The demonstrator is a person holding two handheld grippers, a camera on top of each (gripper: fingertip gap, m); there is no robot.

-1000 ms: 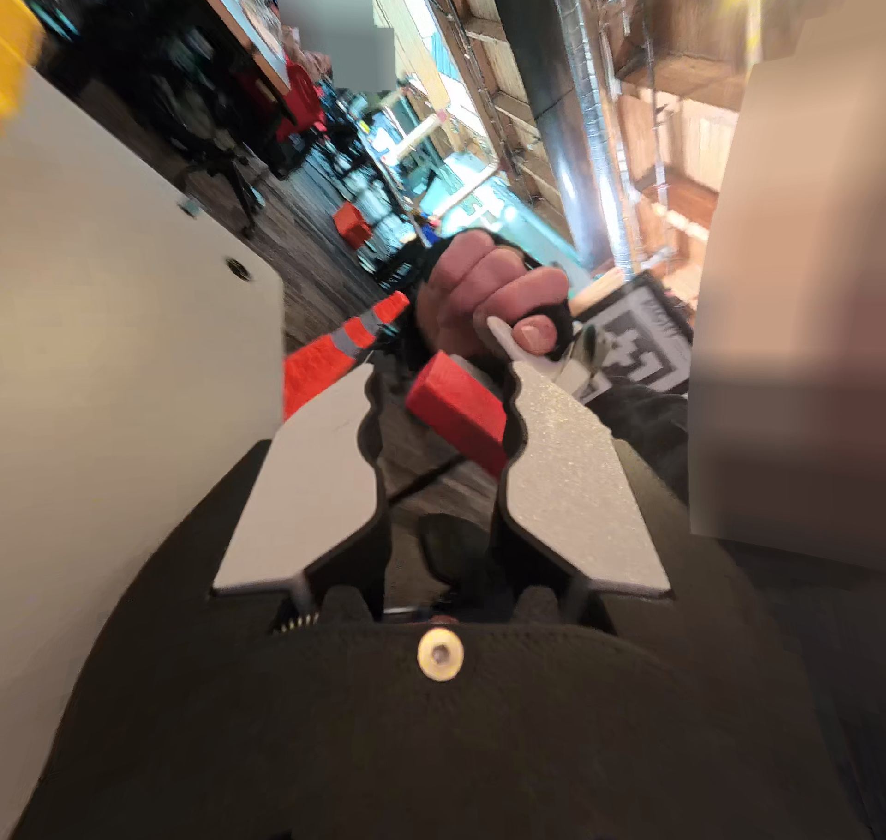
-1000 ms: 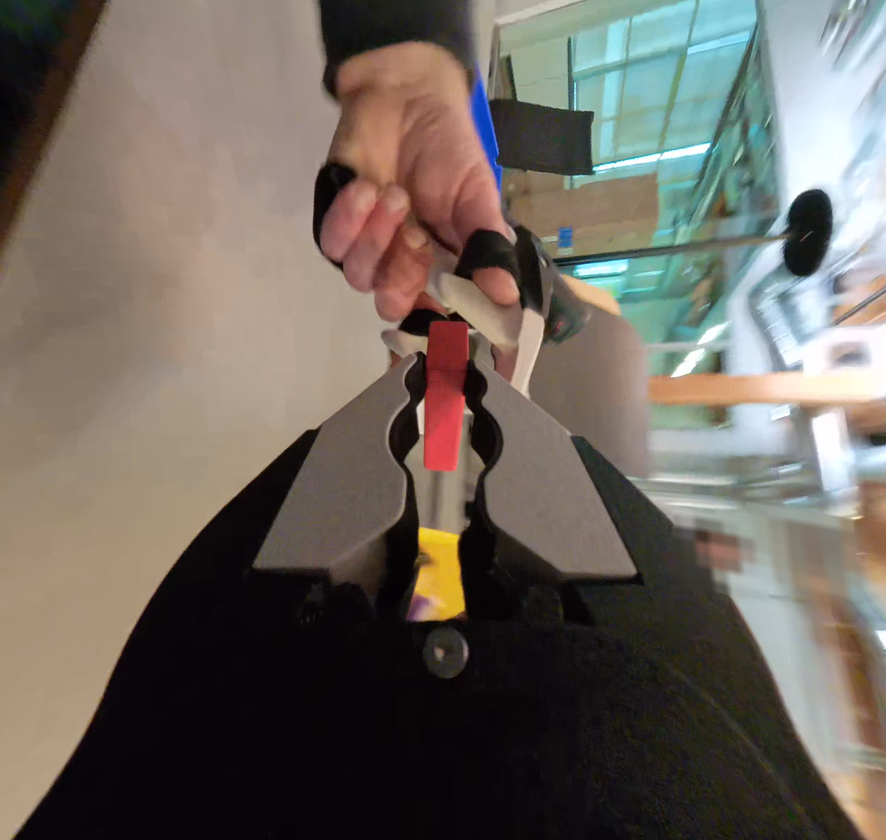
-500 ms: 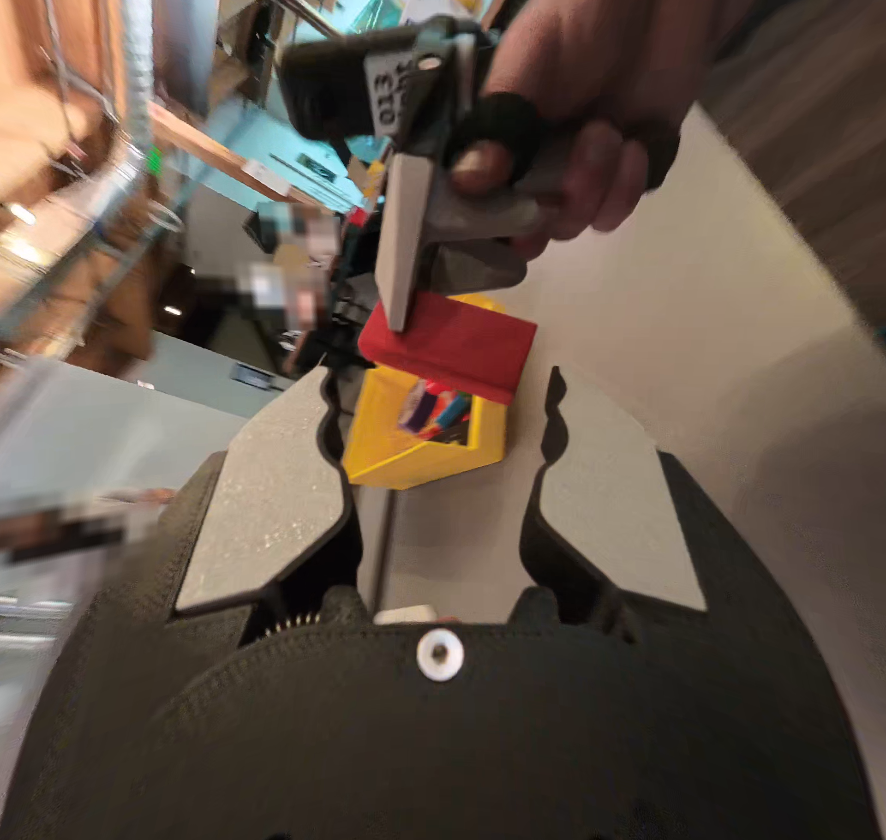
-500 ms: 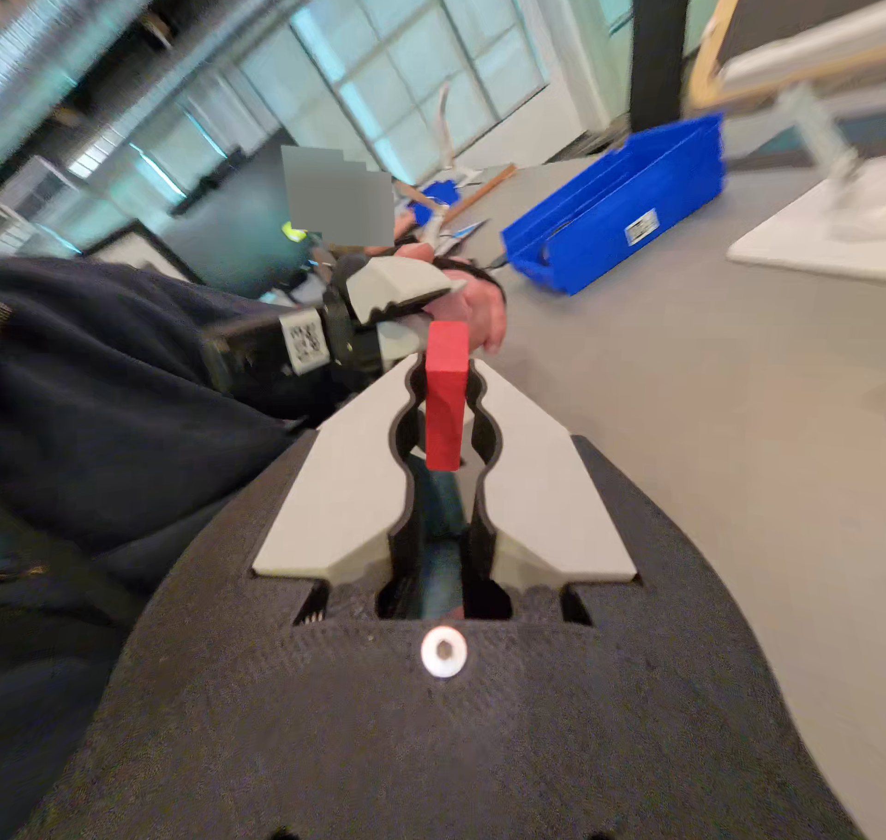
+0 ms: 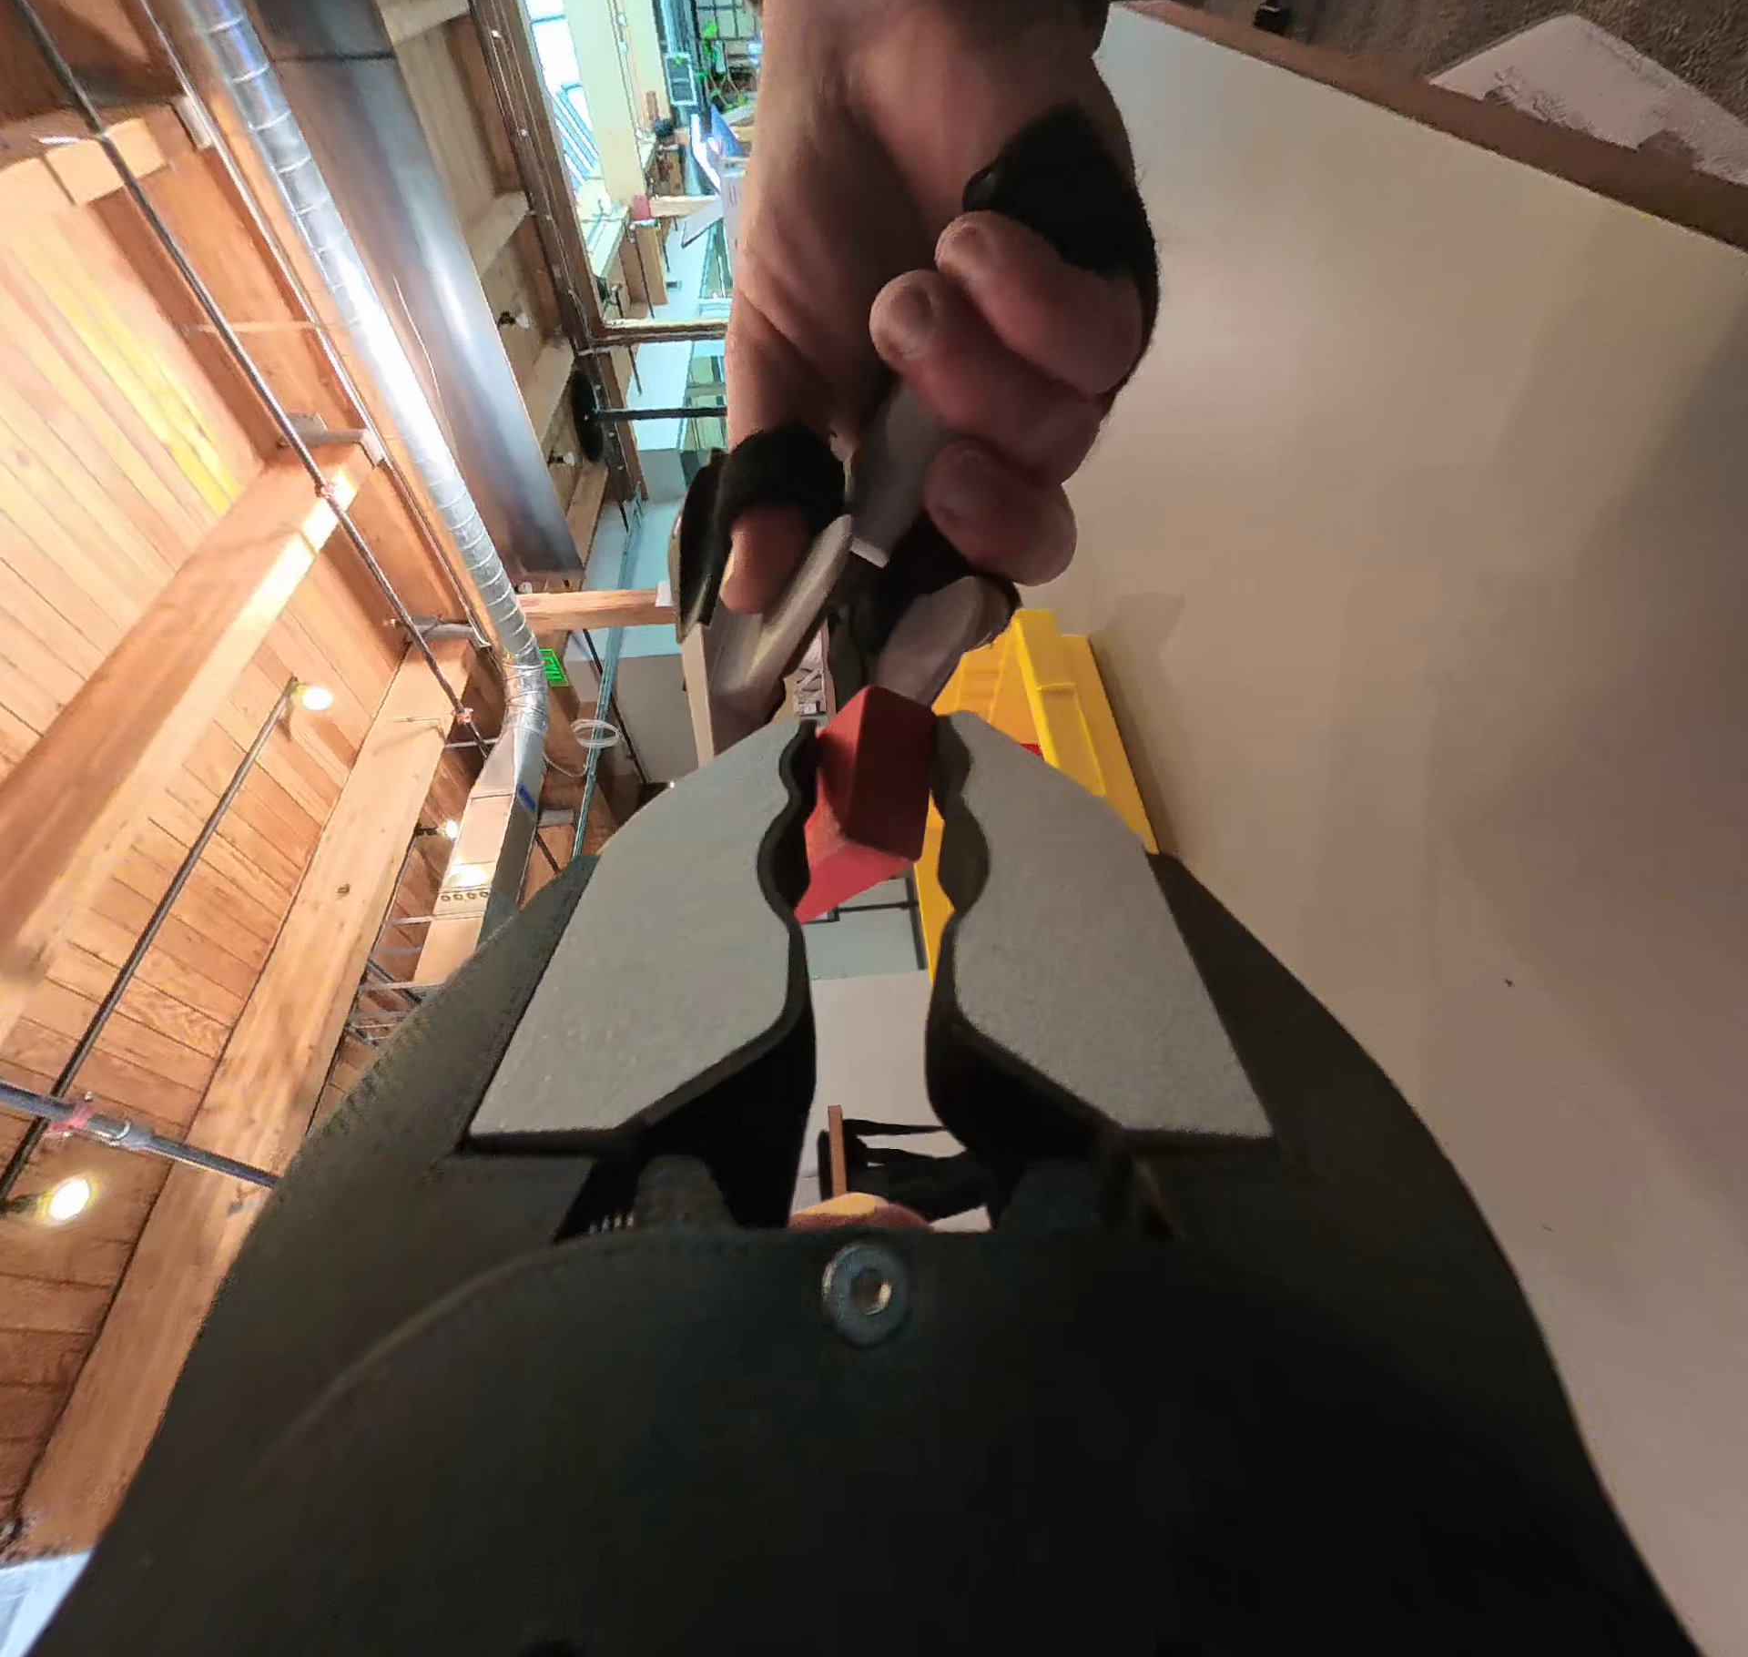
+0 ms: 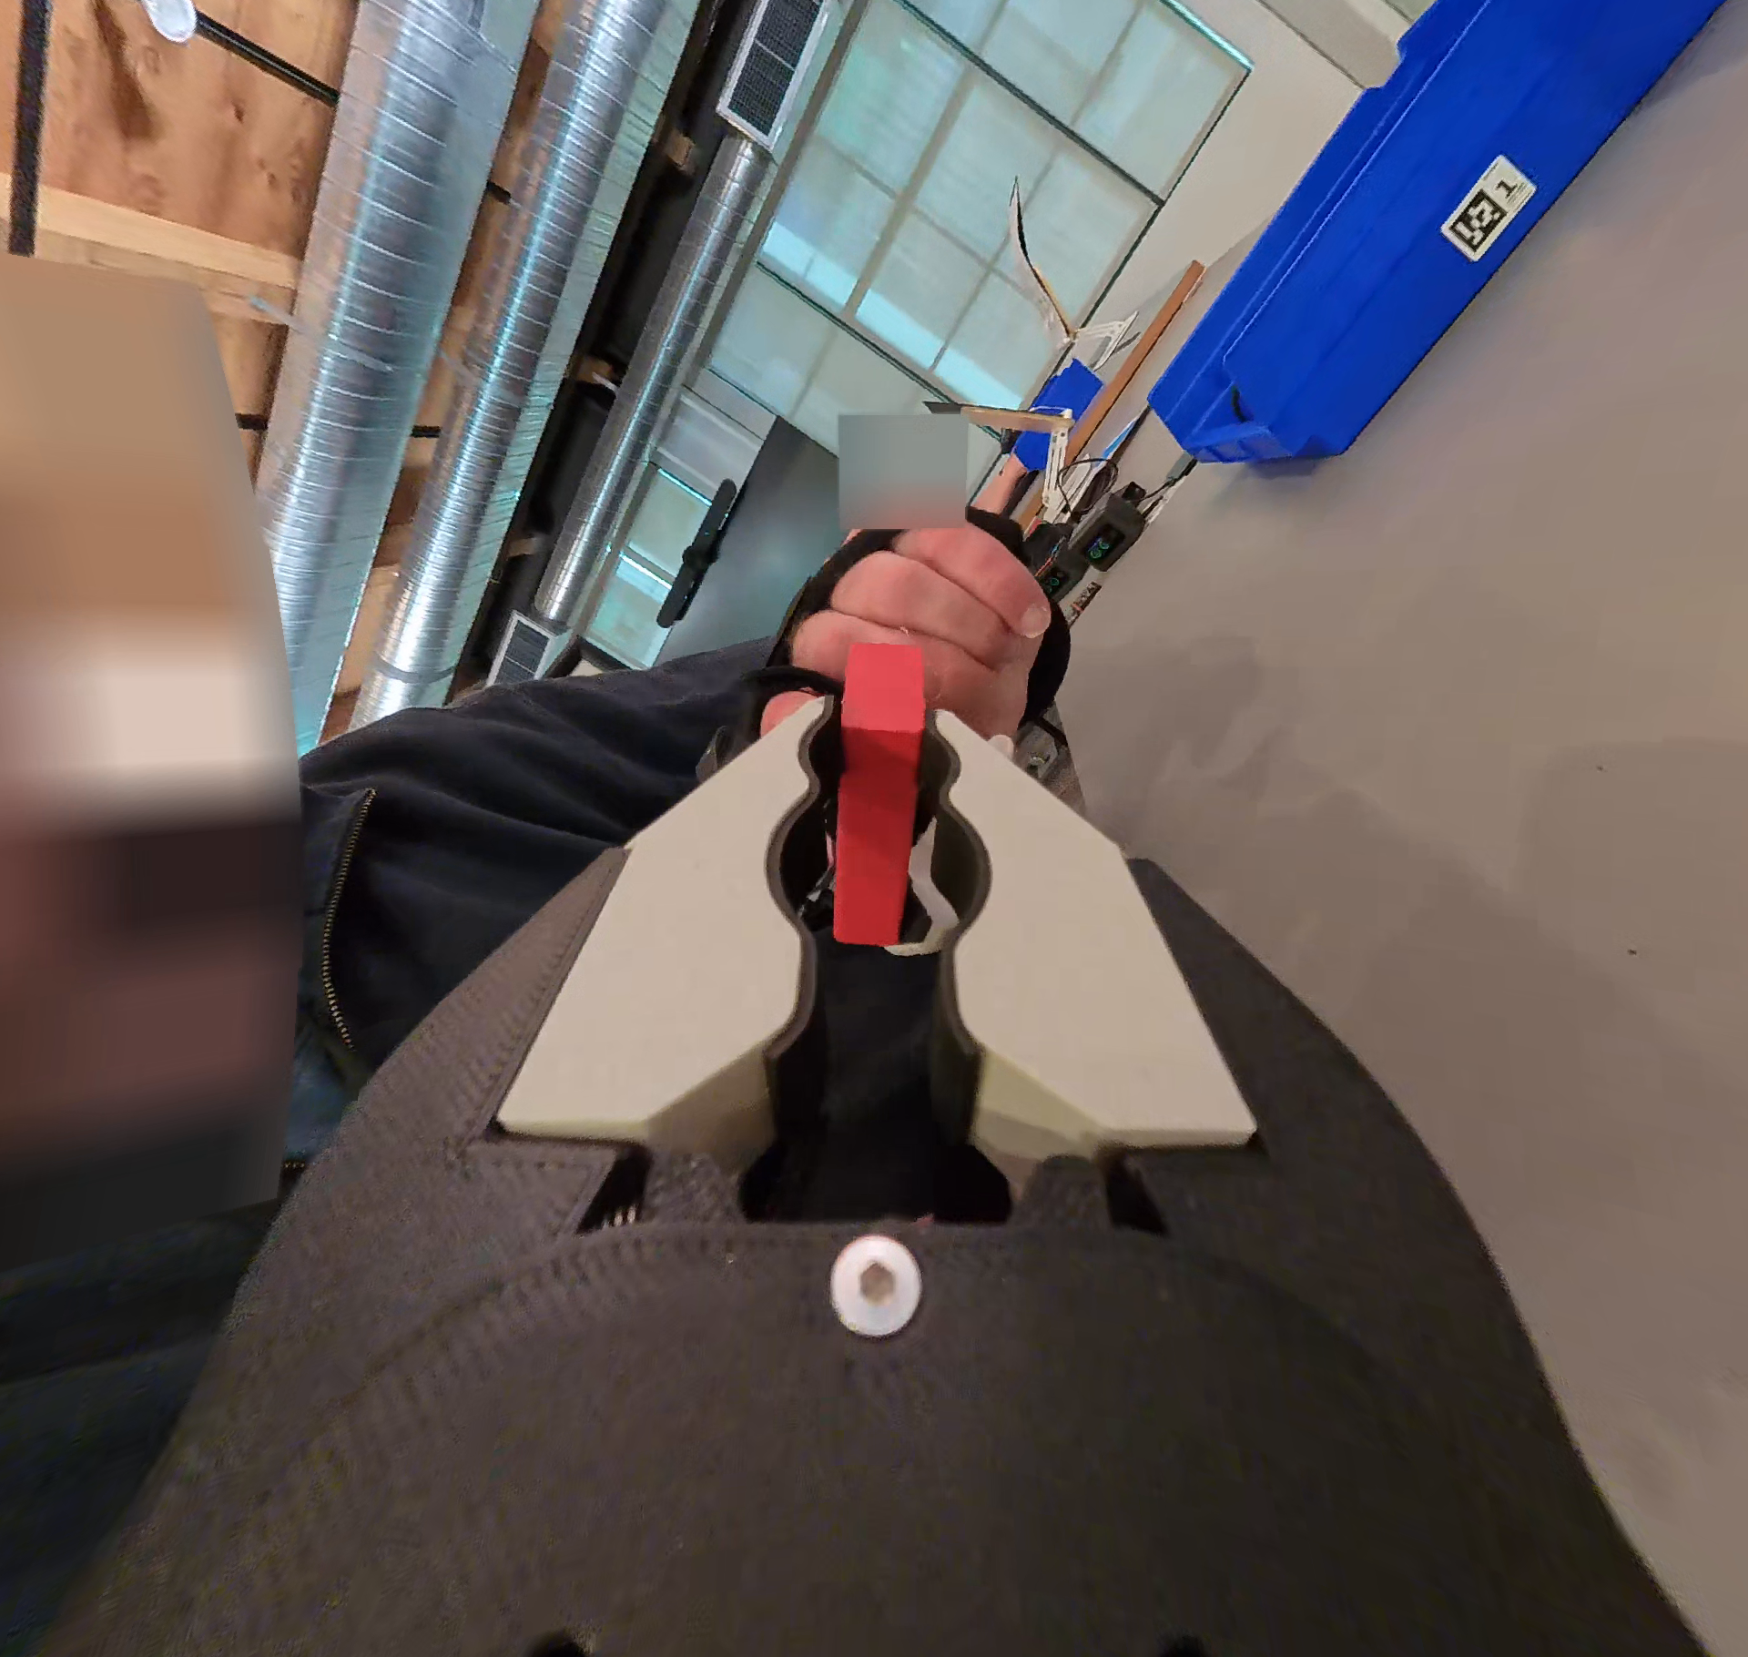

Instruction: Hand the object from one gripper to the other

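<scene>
A red block (image 5: 865, 798) is held in the air between both grippers. In the left wrist view my left gripper (image 5: 865, 760) is shut on the block's near end. Just beyond it, a hand holds my right gripper (image 5: 856, 656), whose grey fingers (image 5: 776, 609) meet the block's far end. In the right wrist view my right gripper (image 6: 880, 732) is shut on the same red block (image 6: 880, 789), which stands upright between its tips. The left gripper is hidden behind the block there; only the hand (image 6: 936, 609) holding it shows.
A yellow bin (image 5: 1050, 732) sits on the white table (image 5: 1419, 666) behind the block. A blue bin (image 6: 1419, 221) lies on the grey table (image 6: 1419, 855) at the upper right. A dark jacket sleeve (image 6: 473, 817) fills the left of that view. The grippers' ends are close to 4 cm from one another.
Half a second ago my left gripper was wide open in front of the block; now its jaws are closed on it. The right gripper has kept its grip throughout. Both views have rotated.
</scene>
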